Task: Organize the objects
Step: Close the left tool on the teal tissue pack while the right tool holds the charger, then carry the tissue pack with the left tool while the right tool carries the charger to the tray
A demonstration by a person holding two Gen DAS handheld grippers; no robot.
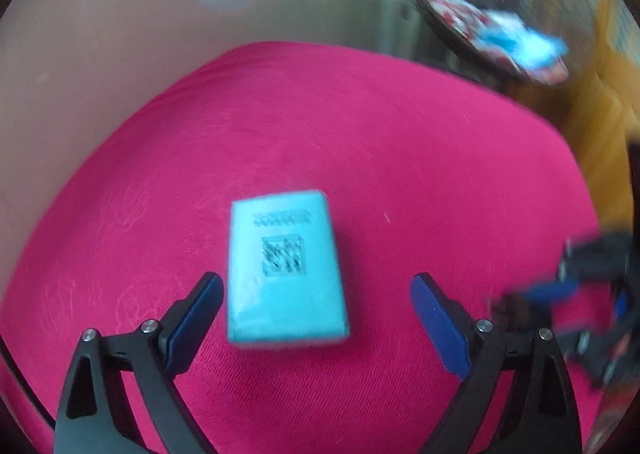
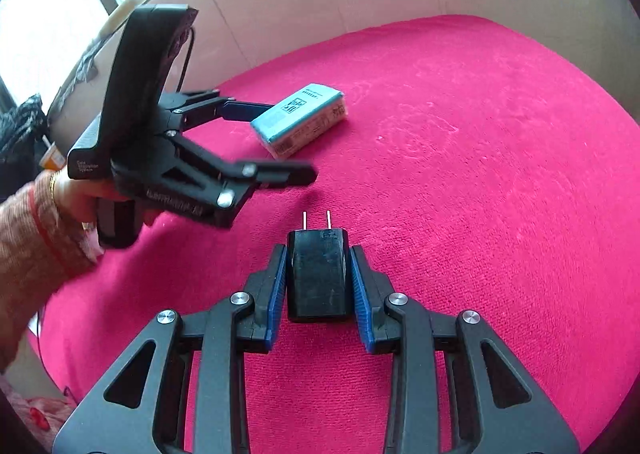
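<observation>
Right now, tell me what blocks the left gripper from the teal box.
Nothing visible does. The left gripper stands open with the teal box already lying between its fingers on the pink cloth.

A bright pink, fuzzy fabric surface (image 2: pixel 460 181) carries everything here, its nap brushed into pale swirls in places. Directly on it lies one thing: a flat rectangular turquoise packet (image 1: pixel 285 268) with a dark printed code square on its top face and a paler labelled long side, seen from the right wrist view (image 2: pixel 302 118). It rests flat, toward the far side of the cloth.
</observation>
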